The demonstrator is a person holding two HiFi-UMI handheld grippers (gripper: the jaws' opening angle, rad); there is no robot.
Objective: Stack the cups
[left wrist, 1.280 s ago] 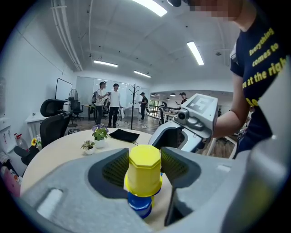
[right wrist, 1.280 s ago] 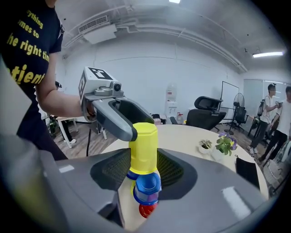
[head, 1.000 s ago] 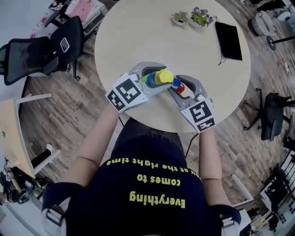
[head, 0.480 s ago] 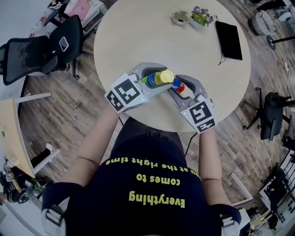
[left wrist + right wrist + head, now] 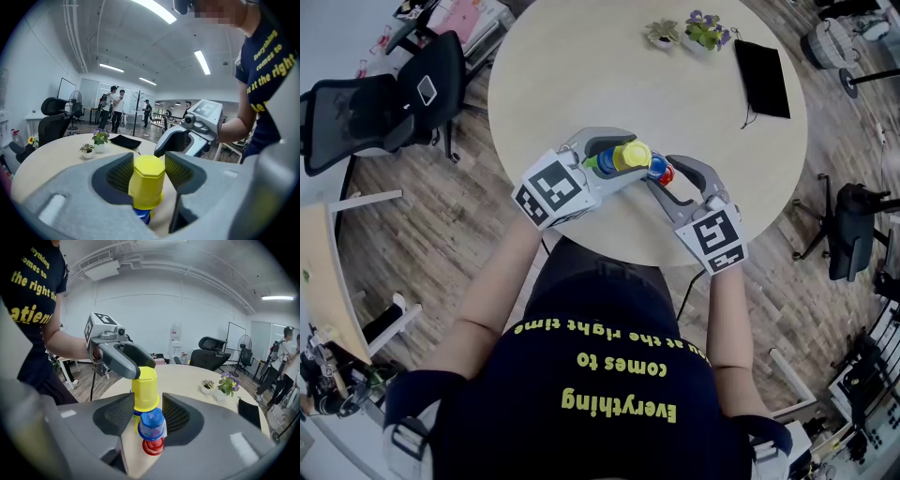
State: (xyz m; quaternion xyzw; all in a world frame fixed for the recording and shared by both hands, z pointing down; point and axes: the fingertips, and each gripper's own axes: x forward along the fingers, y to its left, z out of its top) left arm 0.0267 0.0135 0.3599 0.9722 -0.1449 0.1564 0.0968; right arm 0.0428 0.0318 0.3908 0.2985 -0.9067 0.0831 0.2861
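A yellow cup stands upside down atop a short stack, with blue and green rims showing under it at its left. My left gripper is shut on that yellow cup, both pads against its sides. Just to the right, a small blue cup sits on a red cup on the round table. My right gripper has its fingertips around the blue cup. One pad is at the cup's side, a thin gap shows on the other, and the red cup sits below.
At the table's far side lie a black pouch and two small potted plants. Black office chairs stand left and right of the table. The cups sit near the table's front edge, close to the person's body.
My right gripper has drawn slightly back to the lower right while the blue and red cups stayed put. The left gripper and its yellow cup have not moved.
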